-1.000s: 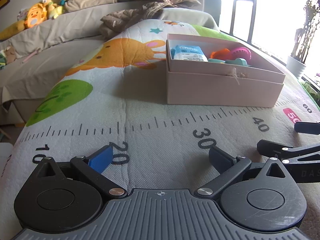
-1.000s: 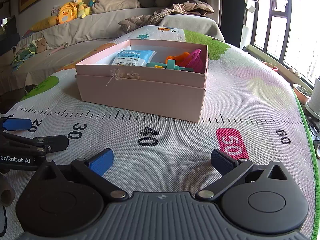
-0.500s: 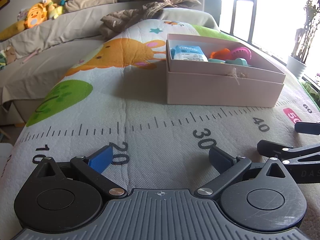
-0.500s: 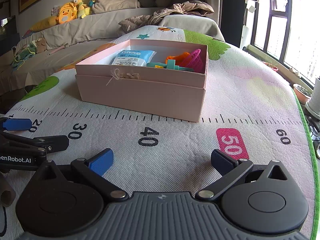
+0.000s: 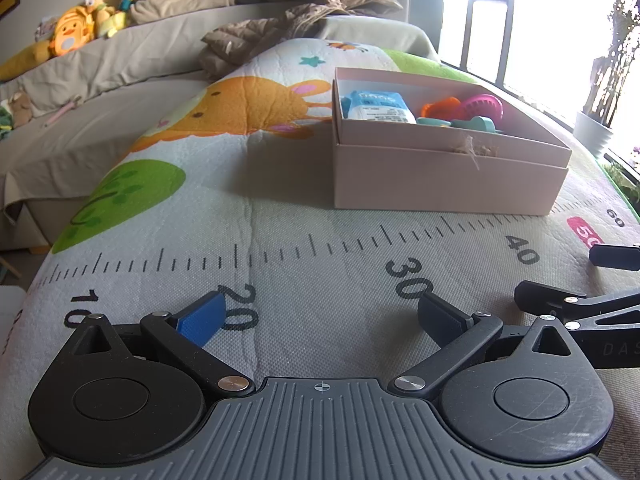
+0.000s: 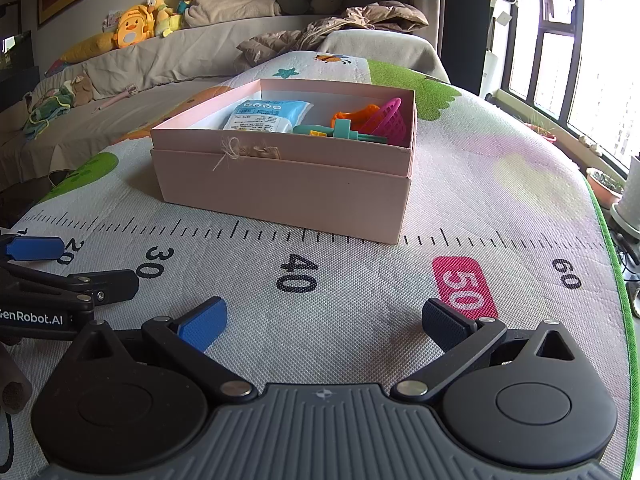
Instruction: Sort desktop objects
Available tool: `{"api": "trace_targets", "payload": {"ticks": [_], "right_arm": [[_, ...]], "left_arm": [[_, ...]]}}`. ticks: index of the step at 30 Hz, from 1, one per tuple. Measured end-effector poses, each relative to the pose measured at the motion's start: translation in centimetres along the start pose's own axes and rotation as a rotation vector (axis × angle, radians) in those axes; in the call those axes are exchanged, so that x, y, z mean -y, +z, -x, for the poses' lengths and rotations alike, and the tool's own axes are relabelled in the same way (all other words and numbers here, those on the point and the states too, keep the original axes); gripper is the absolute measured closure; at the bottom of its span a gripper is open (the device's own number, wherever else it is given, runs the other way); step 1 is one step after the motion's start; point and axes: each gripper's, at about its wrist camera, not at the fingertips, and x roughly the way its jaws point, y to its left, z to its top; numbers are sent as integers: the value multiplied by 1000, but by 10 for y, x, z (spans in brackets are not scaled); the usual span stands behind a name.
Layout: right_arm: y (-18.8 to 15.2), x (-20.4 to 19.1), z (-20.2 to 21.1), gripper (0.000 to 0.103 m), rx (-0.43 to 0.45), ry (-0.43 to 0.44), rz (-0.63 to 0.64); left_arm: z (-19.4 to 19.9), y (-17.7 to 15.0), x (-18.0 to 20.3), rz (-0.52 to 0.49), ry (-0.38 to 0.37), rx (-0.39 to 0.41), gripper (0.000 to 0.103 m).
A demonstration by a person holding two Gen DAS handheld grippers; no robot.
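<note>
Pink cardboard box (image 6: pixel 286 188) sits in the middle of the right wrist view and at centre right of the left wrist view (image 5: pixel 448 176), resting on a woven, quilted play mat (image 6: pixel 360 288) printed with a ruler scale, numbers and cartoon animals. The box is rectangular and matte, with a stepped band around its upper part and a small frayed twine bow (image 6: pixel 230 152) on the near wall. It is open at the top. Inside, toward the left, lies a glossy blue and white plastic packet (image 6: pixel 266 116). Right of it are an orange plastic piece (image 6: pixel 354 116), a magenta basket with a lattice wall (image 6: pixel 390 122) tipped on its side, and a teal plastic piece (image 6: pixel 344 130) near the front wall.

At the bottom of the left wrist view, the left claw (image 5: pixel 320 316) has its two fingers spread wide with nothing between them; one fingertip pad is bright blue, the other dark. The right claw (image 6: pixel 324 320) at the bottom of its own view is likewise spread apart and empty, low over the mat near the printed 40 and 50. Each claw also appears at the edge of the other's view, side by side and well short of the box.

Along the upper left runs a sofa draped in beige cloth (image 6: pixel 160 60), with plush toys (image 6: pixel 132 30) on its back and a crumpled brown jacket (image 6: pixel 348 26).
</note>
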Motion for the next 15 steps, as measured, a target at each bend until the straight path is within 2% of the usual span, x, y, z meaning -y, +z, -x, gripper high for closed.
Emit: {"api": "trace_targets", "payload": {"ticks": [15], "right_arm": [[0, 0, 0, 0, 1, 0, 1]], "left_arm": [[0, 0, 1, 1, -6, 2, 0]]}}
